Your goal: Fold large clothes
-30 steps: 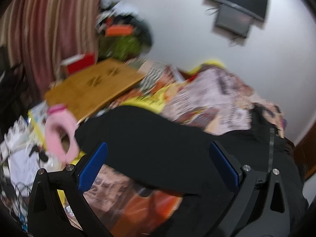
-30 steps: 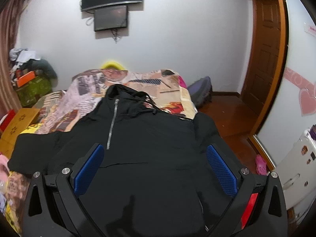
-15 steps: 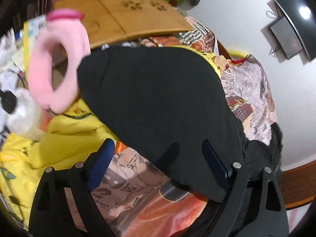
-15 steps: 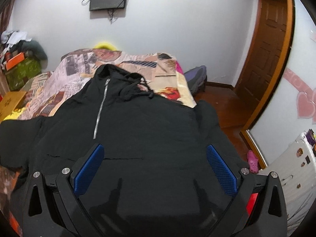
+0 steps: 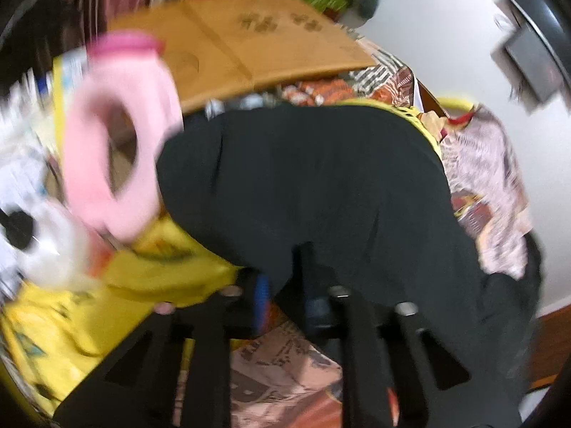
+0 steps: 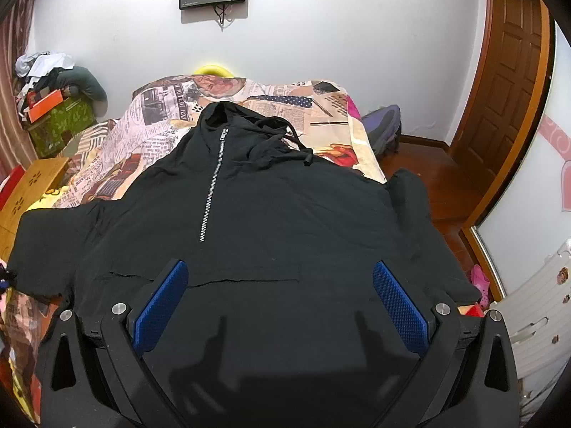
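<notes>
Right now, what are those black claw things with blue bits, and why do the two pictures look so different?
They are two grabbers, one in each of a person's hands. Each has a small camera looking along its fingers, so you get one picture per hand. The right gripper is wide open above a black hoodie spread on a bed. The left gripper is squeezed onto the edge of the hoodie's sleeve; that picture is blurry. Beside the sleeve lie a pink ring and a wooden board.
</notes>
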